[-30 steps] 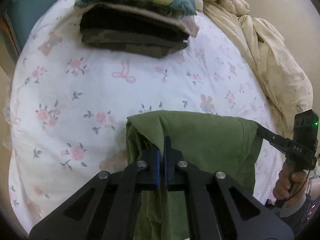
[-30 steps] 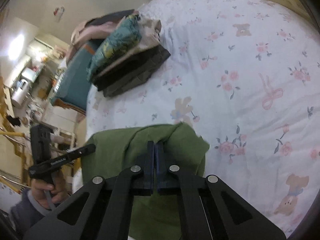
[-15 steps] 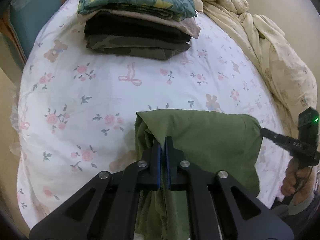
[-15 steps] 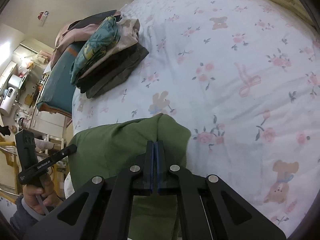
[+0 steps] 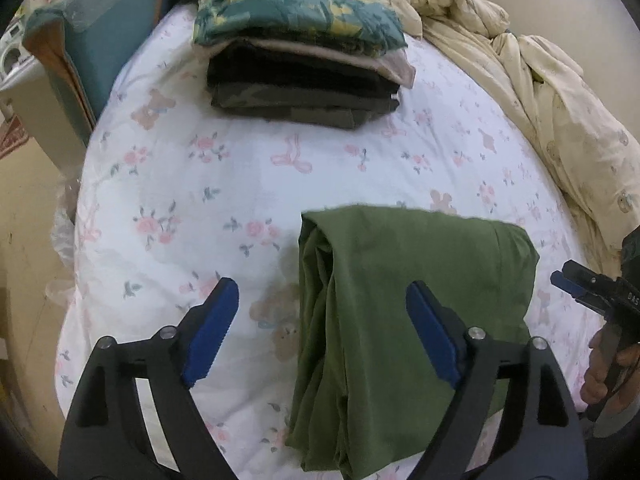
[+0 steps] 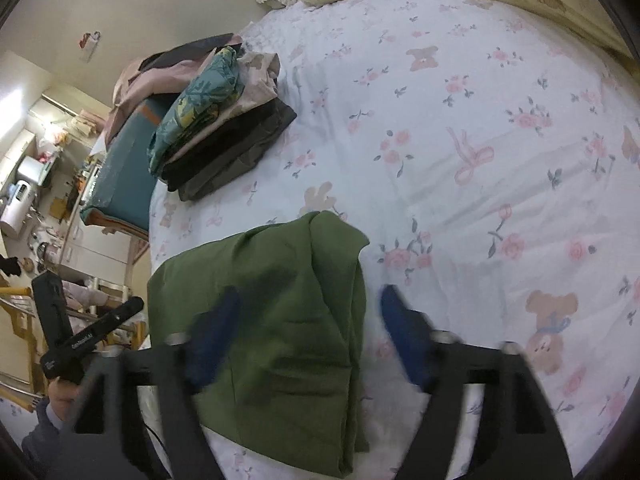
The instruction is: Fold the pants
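The green pants [image 5: 400,320] lie folded on the floral bed sheet [image 5: 180,184], near the bed's front edge; they also show in the right wrist view [image 6: 280,340]. My left gripper [image 5: 320,332] is open and empty, its blue pads [image 5: 212,332] spread over the left edge of the pants. My right gripper [image 6: 308,336] is open and empty above the right part of the pants, blurred by motion. The right gripper also shows at the right edge of the left wrist view [image 5: 576,288], and the left one in the right wrist view [image 6: 136,304].
A stack of folded clothes [image 5: 304,76] sits at the far side of the bed, also seen in the right wrist view [image 6: 216,132]. A crumpled cream duvet [image 5: 540,92] lies along the right. A teal chair [image 5: 100,32] stands beside the bed at the left.
Both grippers have opened and let go of the green pants, which now lie flat on the bed. Both grippers have pulled back a little.
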The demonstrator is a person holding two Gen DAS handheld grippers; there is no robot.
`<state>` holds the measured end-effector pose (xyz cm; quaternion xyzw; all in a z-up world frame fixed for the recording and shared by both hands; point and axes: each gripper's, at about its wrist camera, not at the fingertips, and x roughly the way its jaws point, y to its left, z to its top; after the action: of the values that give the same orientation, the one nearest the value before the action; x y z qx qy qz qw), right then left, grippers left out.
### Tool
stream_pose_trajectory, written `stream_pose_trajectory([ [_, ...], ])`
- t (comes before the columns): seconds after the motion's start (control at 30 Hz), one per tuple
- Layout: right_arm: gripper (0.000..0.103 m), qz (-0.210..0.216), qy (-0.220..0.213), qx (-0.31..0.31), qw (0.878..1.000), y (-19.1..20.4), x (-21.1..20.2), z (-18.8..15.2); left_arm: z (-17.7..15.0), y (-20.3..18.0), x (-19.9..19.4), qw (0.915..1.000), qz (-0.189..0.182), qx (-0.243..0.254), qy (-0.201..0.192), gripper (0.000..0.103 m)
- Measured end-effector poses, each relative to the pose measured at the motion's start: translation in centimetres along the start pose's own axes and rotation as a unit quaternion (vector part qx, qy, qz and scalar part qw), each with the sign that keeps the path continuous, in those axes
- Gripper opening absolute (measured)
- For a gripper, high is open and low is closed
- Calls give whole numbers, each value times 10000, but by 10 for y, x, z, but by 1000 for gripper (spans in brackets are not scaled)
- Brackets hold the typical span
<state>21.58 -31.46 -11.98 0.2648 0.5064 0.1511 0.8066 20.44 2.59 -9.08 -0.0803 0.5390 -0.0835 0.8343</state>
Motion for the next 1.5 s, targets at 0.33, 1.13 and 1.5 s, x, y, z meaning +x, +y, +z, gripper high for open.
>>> stream_pose_trajectory([
  [0.33, 83, 62, 936, 78, 9956, -17, 58, -33, -30, -17, 47, 9951, 186, 798, 548, 86],
  [1.13, 50, 193, 1259, -835, 9883, 9, 110, -46, -45, -28, 90, 9942, -124, 684, 820, 47],
  [1.5, 24, 557, 989, -989, 9886, 24, 96, -41, -38, -31, 68, 9964, -391, 543, 526, 14],
])
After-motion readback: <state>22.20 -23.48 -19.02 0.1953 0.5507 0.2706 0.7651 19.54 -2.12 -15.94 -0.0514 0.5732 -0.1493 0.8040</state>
